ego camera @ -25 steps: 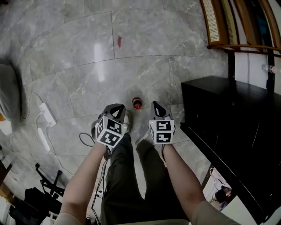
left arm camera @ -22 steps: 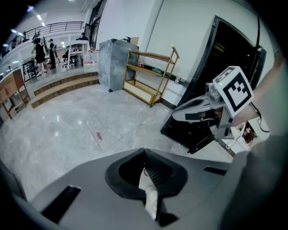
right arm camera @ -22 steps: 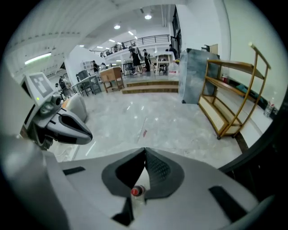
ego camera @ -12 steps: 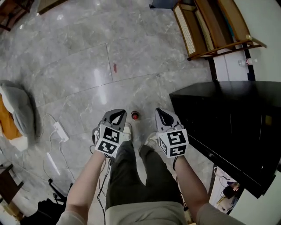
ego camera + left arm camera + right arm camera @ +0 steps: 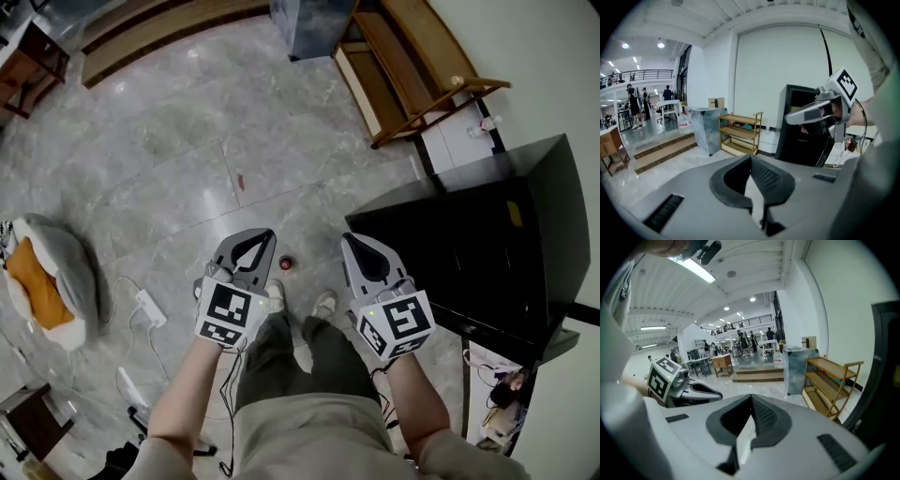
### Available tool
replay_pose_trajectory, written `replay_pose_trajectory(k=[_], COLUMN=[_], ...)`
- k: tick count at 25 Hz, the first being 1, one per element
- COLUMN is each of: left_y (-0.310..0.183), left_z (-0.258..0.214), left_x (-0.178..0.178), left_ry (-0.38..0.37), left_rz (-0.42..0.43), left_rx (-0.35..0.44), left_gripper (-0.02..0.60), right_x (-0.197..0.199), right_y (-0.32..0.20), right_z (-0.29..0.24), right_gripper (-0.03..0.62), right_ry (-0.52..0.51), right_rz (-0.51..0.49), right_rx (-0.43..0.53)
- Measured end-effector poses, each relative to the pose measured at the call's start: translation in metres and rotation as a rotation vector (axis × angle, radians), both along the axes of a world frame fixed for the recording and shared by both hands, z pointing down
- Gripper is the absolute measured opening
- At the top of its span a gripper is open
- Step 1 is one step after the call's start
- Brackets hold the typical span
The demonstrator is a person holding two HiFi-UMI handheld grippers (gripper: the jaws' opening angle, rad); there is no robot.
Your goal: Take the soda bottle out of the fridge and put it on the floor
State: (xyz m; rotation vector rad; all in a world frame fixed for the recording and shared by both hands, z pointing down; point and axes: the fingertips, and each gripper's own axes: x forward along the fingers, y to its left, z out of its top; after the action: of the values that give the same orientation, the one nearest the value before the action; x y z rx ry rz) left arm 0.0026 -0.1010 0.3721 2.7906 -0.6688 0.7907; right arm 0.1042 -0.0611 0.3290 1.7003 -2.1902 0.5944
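Observation:
The soda bottle [image 5: 285,262] stands on the grey marble floor between my two grippers, seen from above as a small red cap just ahead of the person's shoes. Both grippers are held high above it. My left gripper [image 5: 255,236] is shut and empty; its jaws meet with nothing between them in the left gripper view [image 5: 751,159]. The right gripper [image 5: 362,246] is also shut and empty [image 5: 751,399]. The black fridge [image 5: 487,234] stands at the right, its door closed.
A wooden shelf rack [image 5: 412,70] stands beyond the fridge, with a foil-wrapped box [image 5: 309,23] next to it. A grey and orange cushion [image 5: 47,277] lies at the left, a power strip [image 5: 150,307] and cables near it. Low steps [image 5: 159,28] run along the far side.
Both grippers and the head have risen well above the floor. The bottle stays on the floor and now looks smaller. More of the room and the fridge top shows.

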Motion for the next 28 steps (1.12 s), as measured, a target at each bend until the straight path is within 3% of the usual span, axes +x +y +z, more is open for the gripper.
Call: replay_pose_trajectory(k=[6,14,21,28], left_y=[0.007,0.043,0.076,0.102], left_z=[-0.12,-0.22,-0.311,-0.361], left_x=[0.02,0.018,0.01,0.004], left_ry=[0.097,0.135,0.207,0.22], left_rz=[0.034,0.064,0.146,0.221], left_rx=[0.135,0.236,0.375,0.447], left_gripper=[0.005,0.005,0.005,0.005], right_x=[0.008,0.013,0.006,0.007], right_y=[0.026,0.073,0.099,0.117], right_z=[-0.117,-0.238,-0.312,-0.357], right_gripper=[-0.005,-0.005,-0.005,-0.005], right_ry=[0.044,0.094,0.105,0.139], right_rz=[-0.023,0.017,0.047,0.074], right_rx=[0.143,0.293,0.415,0.495])
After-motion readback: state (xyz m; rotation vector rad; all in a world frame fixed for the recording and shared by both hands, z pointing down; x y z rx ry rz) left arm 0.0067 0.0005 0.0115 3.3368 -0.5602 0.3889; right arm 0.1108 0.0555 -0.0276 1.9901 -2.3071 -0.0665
